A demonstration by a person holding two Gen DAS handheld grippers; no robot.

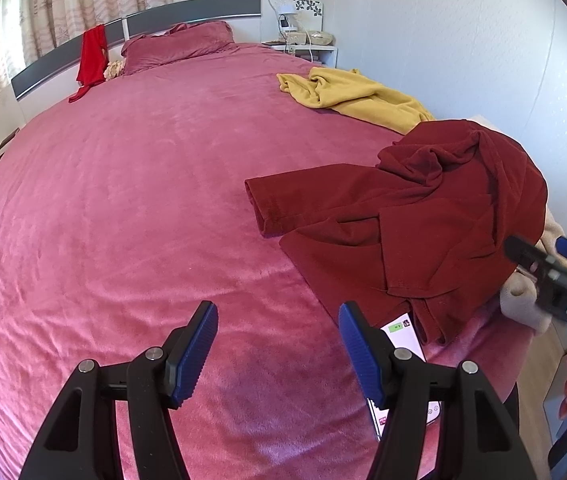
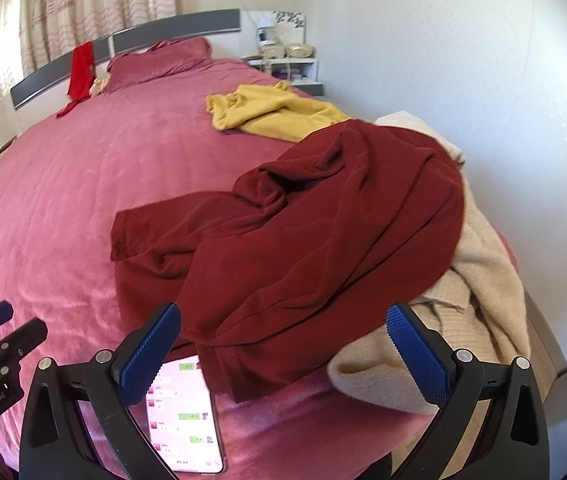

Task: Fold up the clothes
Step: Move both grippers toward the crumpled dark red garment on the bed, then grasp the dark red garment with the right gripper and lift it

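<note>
A crumpled dark red shirt [image 1: 415, 224] [image 2: 315, 236] lies near the right edge of the pink bed [image 1: 131, 208] [image 2: 83, 184], one sleeve stretched to the left. It partly covers a beige knit garment [image 2: 479, 280] [image 1: 523, 296]. A yellow garment [image 1: 359, 96] [image 2: 271, 112] lies farther back. My left gripper [image 1: 279, 344] hovers open over bare bedspread, left of the shirt's hem. My right gripper [image 2: 283, 352] stands open just above the shirt's near edge, holding nothing; it also shows at the right edge of the left wrist view [image 1: 539, 260].
A lit phone [image 2: 187, 412] [image 1: 403, 340] lies on the bed under the shirt's hem, between my grippers. A bright red garment [image 1: 91, 60] hangs on the headboard beside a pillow [image 1: 179, 44]. A nightstand [image 1: 307, 46] stands at the back right. The wall runs close along the bed's right side.
</note>
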